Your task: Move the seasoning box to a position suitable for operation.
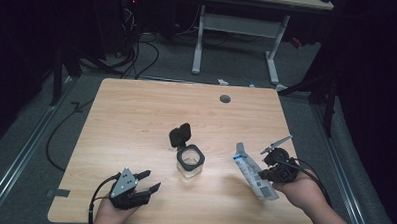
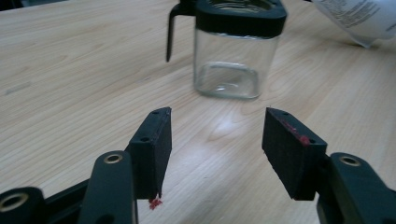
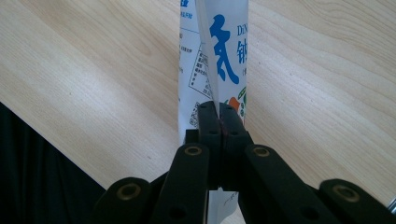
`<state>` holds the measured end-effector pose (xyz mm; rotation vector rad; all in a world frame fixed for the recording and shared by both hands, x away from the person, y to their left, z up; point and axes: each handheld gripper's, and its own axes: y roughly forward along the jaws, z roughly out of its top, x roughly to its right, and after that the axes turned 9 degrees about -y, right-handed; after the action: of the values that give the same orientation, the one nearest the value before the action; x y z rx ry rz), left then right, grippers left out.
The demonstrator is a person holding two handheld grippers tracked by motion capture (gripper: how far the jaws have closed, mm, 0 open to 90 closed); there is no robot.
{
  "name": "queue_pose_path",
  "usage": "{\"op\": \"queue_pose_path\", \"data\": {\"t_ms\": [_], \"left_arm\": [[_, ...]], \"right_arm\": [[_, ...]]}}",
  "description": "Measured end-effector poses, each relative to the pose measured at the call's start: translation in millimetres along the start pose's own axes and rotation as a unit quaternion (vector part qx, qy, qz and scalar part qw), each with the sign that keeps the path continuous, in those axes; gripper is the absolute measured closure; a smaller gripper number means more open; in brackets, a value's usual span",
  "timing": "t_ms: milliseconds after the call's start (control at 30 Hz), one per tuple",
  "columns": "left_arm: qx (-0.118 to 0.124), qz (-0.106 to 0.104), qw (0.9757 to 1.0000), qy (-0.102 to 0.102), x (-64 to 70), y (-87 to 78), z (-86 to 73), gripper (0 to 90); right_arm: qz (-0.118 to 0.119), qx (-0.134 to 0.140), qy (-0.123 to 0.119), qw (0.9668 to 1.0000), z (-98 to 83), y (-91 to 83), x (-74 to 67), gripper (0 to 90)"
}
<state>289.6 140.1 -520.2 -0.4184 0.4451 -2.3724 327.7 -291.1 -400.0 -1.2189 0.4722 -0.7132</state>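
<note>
High view: a wooden bench (image 1: 136,110) filled the middle of the frame, with dark floor and cables around it. A clear jar (image 1: 190,163) with a black rim stood just below the frame's centre, its black lid (image 1: 180,135) hinged open and standing up behind it. At lower left, the left hand-held gripper (image 1: 149,181) lay low over the bench, jaws spread and holding nothing, well apart from the jar. At lower right, the right hand-held gripper (image 1: 264,167) pinched a white and blue pouch (image 1: 254,173), which hung tilted above the bench to the right of the jar. Both forearms were cut off by the bottom edge.

Left gripper view: the two black pads (image 2: 154,149) stood wide apart over bare wood, with the jar (image 2: 233,60) at upper centre, its top cut off by the frame. A corner of the pouch (image 2: 359,18) showed at upper right, its print too small to read. Red flecks marked the pads.

Right gripper view: the jaws were pressed together on a fold of the pouch (image 3: 224,56), which ran up out of the top of the frame. Its lower end was hidden behind the jaws. Whether the pouch was open or sealed could not be made out.
</note>
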Motion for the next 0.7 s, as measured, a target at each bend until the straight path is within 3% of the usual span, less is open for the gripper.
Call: {"op": "queue_pose_path", "data": {"t_ms": [133,200,233,267,300,533,700], "left_arm": [[0.001,-0.017,0.9998,0.005,10.2,4.1,1.4,40.8],[0.003,-0.032,0.9993,0.018,23.5,9.6,2.3,38.7],[0.003,-0.032,0.9993,0.018,23.5,9.6,2.3,38.1],[0.006,-0.036,0.9991,0.023,28.2,11.5,2.7,37.4],[0.008,-0.046,0.9984,0.030,36.7,15.0,3.9,36.8],[0.011,-0.080,0.9962,0.033,58.4,29.6,10.9,33.0],[0.008,-0.093,0.9951,0.034,70.1,42.9,14.7,30.4]], "right_arm": [[0.000,-0.003,0.002,1.0000,0.9,-1.9,-1.3,90.0],[0.001,0.003,-0.002,1.0000,1.1,-3.7,-2.9,90.0],[0.001,0.003,-0.002,1.0000,1.1,-3.7,-2.9,90.0],[0.003,0.003,0.010,0.9999,1.1,-6.1,-5.6,90.0],[0.004,0.008,-0.001,1.0000,1.1,-6.2,-4.8,90.0],[0.006,0.011,-0.008,0.9999,4.9,-10.3,-10.7,90.0],[0.011,0.021,-0.014,0.9996,10.0,-15.9,-14.4,90.0]]}}
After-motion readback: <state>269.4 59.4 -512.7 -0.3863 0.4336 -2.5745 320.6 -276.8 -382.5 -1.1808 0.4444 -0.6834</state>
